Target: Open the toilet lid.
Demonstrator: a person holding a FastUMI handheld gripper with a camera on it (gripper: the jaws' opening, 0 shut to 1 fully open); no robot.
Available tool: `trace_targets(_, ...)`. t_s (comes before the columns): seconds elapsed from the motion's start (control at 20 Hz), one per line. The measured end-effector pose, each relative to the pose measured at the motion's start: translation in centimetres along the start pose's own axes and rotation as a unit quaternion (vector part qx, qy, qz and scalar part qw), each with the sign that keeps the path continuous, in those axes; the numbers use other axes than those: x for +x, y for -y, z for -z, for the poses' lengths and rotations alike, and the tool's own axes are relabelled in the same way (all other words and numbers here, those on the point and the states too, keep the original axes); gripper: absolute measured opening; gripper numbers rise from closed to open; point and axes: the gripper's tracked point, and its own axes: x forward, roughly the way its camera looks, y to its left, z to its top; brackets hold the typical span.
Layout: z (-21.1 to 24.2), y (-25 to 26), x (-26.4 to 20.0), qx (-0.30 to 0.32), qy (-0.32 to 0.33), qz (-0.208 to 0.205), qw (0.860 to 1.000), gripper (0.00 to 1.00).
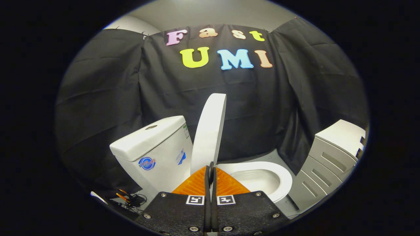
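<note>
Your gripper (210, 170) has its jaws pressed together, nothing between them. Just ahead stands the white plastic toilet lid (210, 131), raised edge-on, long axis nearly upright, leaning toward the white ceramic cistern (154, 147) beyond-left.

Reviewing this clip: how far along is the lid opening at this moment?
Mostly done: the toilet lid stands raised, close to upright, beside the tank, and the seat and bowl lie exposed. In hand: nothing; the gripper has its fingers closed together just short of the lid's lower edge. Left: possibly tipping the lid back against the tank; contact there cannot be told.
</note>
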Motion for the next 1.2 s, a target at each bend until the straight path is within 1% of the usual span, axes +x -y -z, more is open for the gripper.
trace_targets(0.25, -0.4, -1.6, 0.3, -0.009, 0.001, -0.008, 1.000, 0.00)
trace_targets(1.2, -0.3, -8.2, 1.1, -0.097, 0.014, -0.048, 0.994, 0.00)
